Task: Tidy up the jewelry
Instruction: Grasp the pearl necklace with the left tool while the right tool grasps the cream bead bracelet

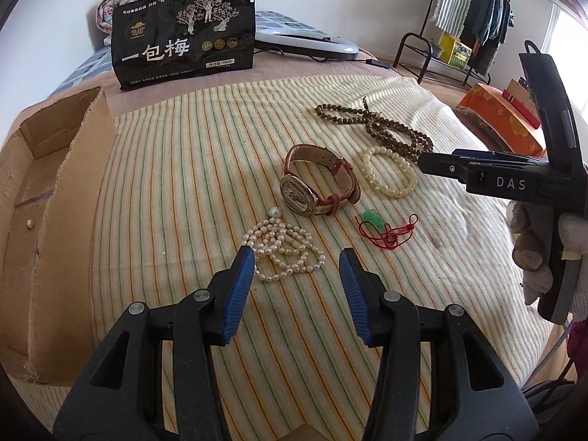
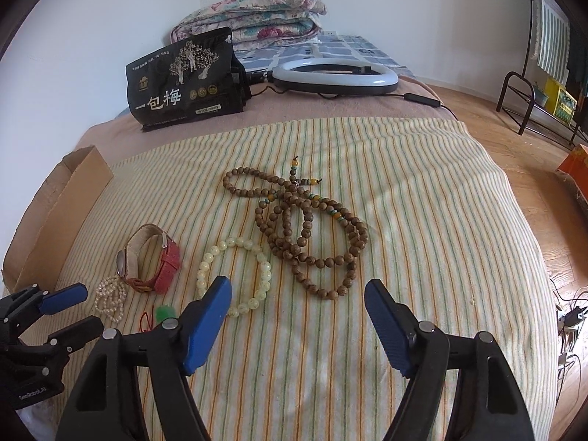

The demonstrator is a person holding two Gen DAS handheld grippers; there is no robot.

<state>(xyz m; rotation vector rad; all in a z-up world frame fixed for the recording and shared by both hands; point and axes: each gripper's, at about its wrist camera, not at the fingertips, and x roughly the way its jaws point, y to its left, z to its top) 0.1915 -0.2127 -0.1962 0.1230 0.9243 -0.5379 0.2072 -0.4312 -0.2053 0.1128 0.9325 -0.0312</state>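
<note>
Left wrist view: left gripper [image 1: 297, 257] hangs over the striped cloth [image 1: 176, 183], jaws apart, nothing between the blue pads [image 1: 240, 275]. The pearl necklace [image 1: 284, 250] lies heaped just ahead of the left pad, its near edge partly behind that pad; can't tell if they touch. Further ahead sits the wristwatch [image 1: 318, 180] with a red-brown strap, face toward the tool. Ahead-right of the tips is a green pendant on red cord [image 1: 386, 229]; beyond it the cream bead bracelet [image 1: 389, 172], then the brown wooden bead strand [image 1: 382, 128]. Cardboard box [image 1: 47, 198] is off to the left, open. Right gripper [image 1: 441, 169] enters from the right over the bracelet, held in a gloved hand [image 1: 544, 242]. Right wrist view: right gripper [image 2: 298, 290] released, jaws wide, empty. Cream bead bracelet [image 2: 235, 275] lies at the left pad, partly behind it; brown wooden bead strand [image 2: 308, 231] is dead ahead between the tips. Wristwatch [image 2: 150, 257] and pearl necklace [image 2: 110, 299] are far left, next to the left gripper [image 2: 68, 308]. A black snack bag [image 2: 183, 81] stands far ahead.
</note>
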